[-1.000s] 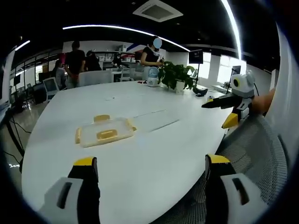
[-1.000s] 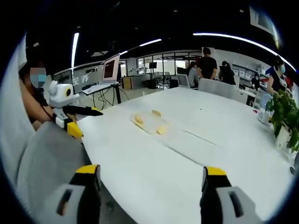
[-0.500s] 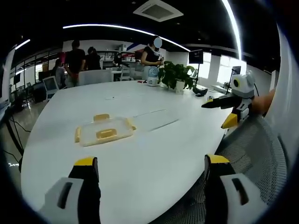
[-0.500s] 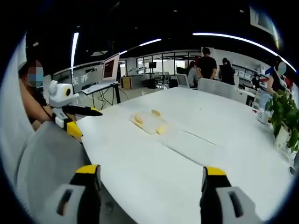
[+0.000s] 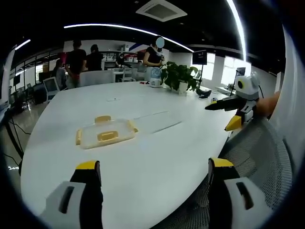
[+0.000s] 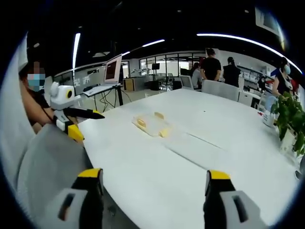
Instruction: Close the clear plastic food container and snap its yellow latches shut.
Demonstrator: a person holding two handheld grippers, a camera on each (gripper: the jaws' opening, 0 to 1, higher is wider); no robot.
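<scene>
Behind the white table (image 5: 157, 157), an open office is being lit by long ceiling strips, and several people are being seen standing at its far end (image 5: 76, 59). A potted plant (image 5: 180, 78) is being kept on the far part of the table, next to a small white jug-like object (image 5: 156, 83).

A clear plastic food container (image 5: 106, 133) with yellow latches is being left flat on the tabletop, well apart from both grippers; in the right gripper view it (image 6: 151, 125) is lying toward the table's far left part. Whether its latches are snapped down cannot be told at this size.

The left gripper (image 5: 152, 174) is being held above the near table edge with its yellow-tipped jaws spread wide and nothing between them. The right gripper (image 6: 151, 180) is likewise being held wide apart and empty over the near edge. It is also being seen at the right of the left gripper view (image 5: 228, 114), beside a grey mesh chair back (image 5: 257, 157).
</scene>
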